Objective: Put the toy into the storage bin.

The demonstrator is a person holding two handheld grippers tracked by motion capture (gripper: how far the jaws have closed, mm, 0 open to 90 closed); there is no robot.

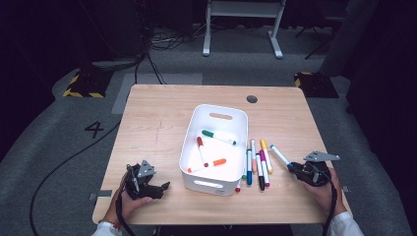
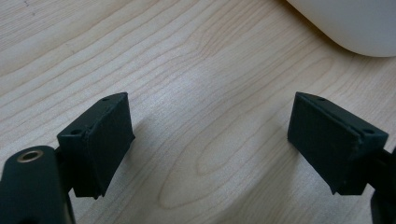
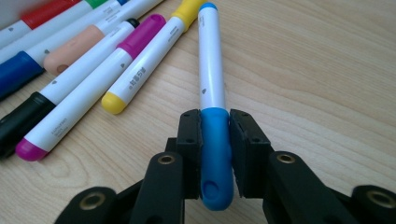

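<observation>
My right gripper is shut on the blue cap of a white marker with a light blue cap, which lies on the wooden table and points away from me. In the high view that same blue marker lies to the right of the other pens, with the right gripper at its near end. My left gripper is open over bare wood, nothing between its pads; in the high view the left gripper rests near the table's front left, beside the white bin.
The white bin holds a green marker, a red marker and an orange marker. Several markers lie side by side on the table right of the bin. A round hole sits near the far edge.
</observation>
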